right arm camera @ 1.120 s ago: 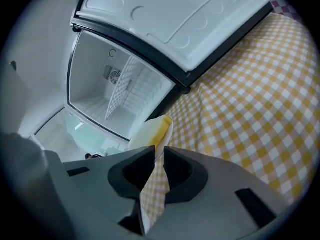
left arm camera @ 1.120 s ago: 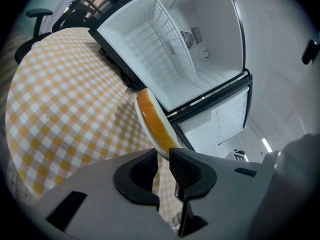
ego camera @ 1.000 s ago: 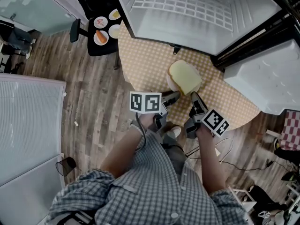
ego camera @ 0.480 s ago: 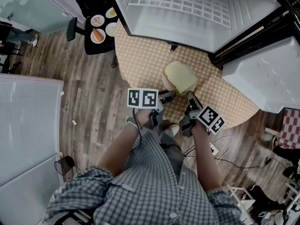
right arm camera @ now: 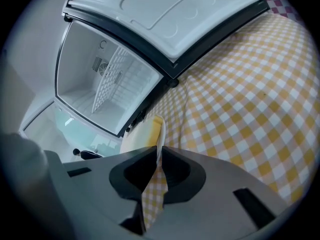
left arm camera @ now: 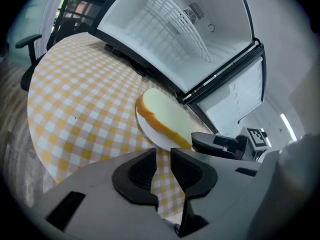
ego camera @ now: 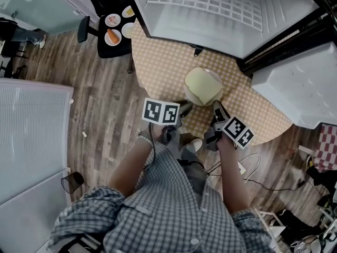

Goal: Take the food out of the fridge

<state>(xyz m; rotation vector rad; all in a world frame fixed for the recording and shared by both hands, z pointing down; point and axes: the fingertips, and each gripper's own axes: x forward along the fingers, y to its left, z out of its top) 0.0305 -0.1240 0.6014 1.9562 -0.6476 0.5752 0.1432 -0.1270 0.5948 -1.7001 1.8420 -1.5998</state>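
A slice of bread (ego camera: 204,85) lies on a white plate (left arm camera: 149,134) on the round table with the yellow checked cloth (ego camera: 158,62). My left gripper (ego camera: 185,107) sits at the plate's near left rim. Its jaws are opening, and between them (left arm camera: 163,155) only cloth shows, with the rim just ahead of the tips. My right gripper (ego camera: 216,107) is at the plate's near right rim. In the right gripper view the thin white rim (right arm camera: 161,129) runs edge-on into the narrow gap of that gripper (right arm camera: 159,153), which is shut on it.
The open fridge (ego camera: 221,9) stands past the table with bare wire shelves, and its door (ego camera: 295,88) hangs open at the right. A small black side table (ego camera: 113,33) with several dishes is at the far left. Cables lie on the wood floor (ego camera: 253,167) by the person's feet.
The plate with the bread has levelled out and settled lower over the cloth. My left gripper has dropped a little and drawn back from the rim. The right gripper has stayed put.
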